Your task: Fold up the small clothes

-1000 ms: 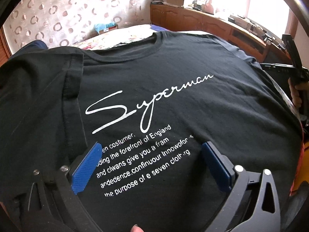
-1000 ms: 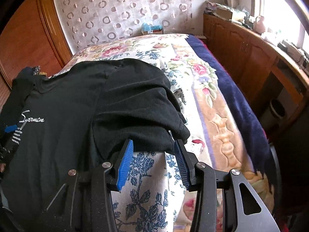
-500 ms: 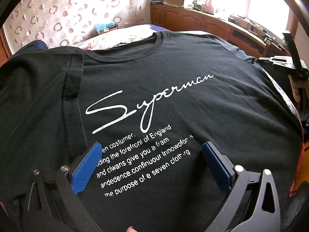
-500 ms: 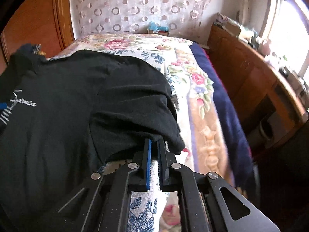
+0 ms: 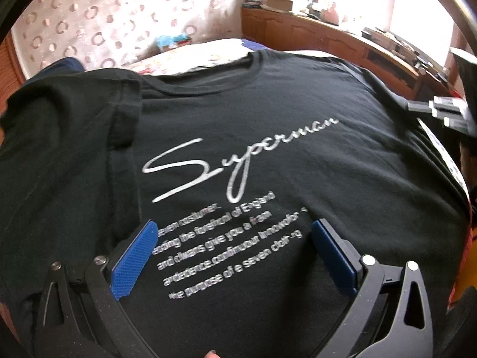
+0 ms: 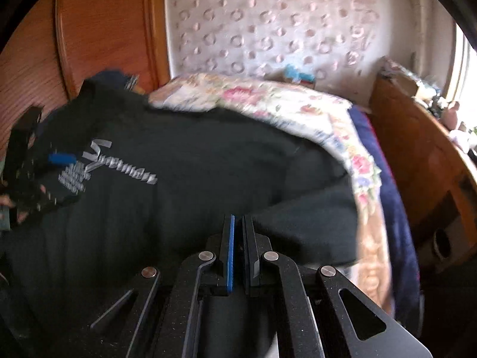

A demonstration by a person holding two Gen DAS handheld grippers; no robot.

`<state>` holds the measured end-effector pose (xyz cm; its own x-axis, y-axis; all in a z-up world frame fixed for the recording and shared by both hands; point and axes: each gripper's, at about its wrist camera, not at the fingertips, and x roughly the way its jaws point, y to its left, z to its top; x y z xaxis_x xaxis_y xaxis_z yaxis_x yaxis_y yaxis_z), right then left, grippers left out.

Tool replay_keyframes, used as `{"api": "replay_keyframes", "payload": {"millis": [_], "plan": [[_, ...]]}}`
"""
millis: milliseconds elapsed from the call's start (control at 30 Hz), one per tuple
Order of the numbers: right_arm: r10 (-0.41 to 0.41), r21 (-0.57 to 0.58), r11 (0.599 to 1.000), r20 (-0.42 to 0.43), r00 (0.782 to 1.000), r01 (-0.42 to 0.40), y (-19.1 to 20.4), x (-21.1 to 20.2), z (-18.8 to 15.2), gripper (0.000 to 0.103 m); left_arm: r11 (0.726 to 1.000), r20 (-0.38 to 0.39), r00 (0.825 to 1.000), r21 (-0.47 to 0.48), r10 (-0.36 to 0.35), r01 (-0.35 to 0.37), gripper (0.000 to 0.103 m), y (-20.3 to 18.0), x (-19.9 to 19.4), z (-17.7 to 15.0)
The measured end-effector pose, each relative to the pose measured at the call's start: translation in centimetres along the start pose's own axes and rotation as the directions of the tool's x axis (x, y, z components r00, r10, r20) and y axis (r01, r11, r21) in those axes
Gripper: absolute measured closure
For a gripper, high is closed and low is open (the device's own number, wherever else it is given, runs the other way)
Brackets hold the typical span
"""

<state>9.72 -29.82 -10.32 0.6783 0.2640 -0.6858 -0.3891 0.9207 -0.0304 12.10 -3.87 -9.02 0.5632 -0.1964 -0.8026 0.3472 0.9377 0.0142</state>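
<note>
A black T-shirt (image 5: 268, 95) with white "Superman" print lies face up on the bed; it also shows in the right wrist view (image 6: 193, 164). My left gripper (image 5: 232, 238) is open, its blue pads spread over the printed text on the shirt's chest. My right gripper (image 6: 237, 226) is shut on the edge of the shirt's right sleeve (image 6: 313, 217), which is lifted off the bedspread and drawn over the shirt's body. The right gripper shows at the right edge of the left wrist view (image 5: 441, 110); the left gripper shows at the left of the right wrist view (image 6: 59, 158).
The bed has a floral bedspread (image 6: 298, 104) with a blue border (image 6: 387, 185). A wooden cabinet (image 5: 328, 41) with clutter runs under the window on the right. A wooden wardrobe (image 6: 89, 29) stands at the left. A tissue box (image 5: 173, 40) sits by the headboard.
My right gripper closed on the sleeve edge, then lifted and carried it left over the shirt. My left gripper stayed open over the chest print.
</note>
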Motion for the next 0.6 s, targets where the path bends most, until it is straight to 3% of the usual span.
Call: {"api": "replay_keyframes", "payload": {"millis": [133,267,467,600], "plan": [[0.01,-0.008,1.0,-0.055,0.998,-0.011,0.0,1.6,-2.0,0.099,0.998,0.071,0.997,-0.047,0.034,-0.031,0.0,0.5,-1.9,-0.4],[0.026,0.015,1.0,-0.056,0.998,-0.025,-0.8,1.3,-2.7,0.099,0.995,0.145,0.987,-0.076,0.074,-0.063,0.0,0.5,-4.3,-0.8],[0.002,0.036,0.999,-0.053,0.999,0.0,-0.4,-0.6,-1.6,0.097,0.995,0.209,0.975,-0.087,0.07,-0.053,0.0,-0.6,-6.7,-1.3],[0.002,0.064,0.998,-0.009,1.0,-0.002,-0.5,-3.1,-1.2,0.09,0.996,0.227,0.974,-0.087,0.019,0.001,0.0,-1.4,-7.2,-1.8]]}}
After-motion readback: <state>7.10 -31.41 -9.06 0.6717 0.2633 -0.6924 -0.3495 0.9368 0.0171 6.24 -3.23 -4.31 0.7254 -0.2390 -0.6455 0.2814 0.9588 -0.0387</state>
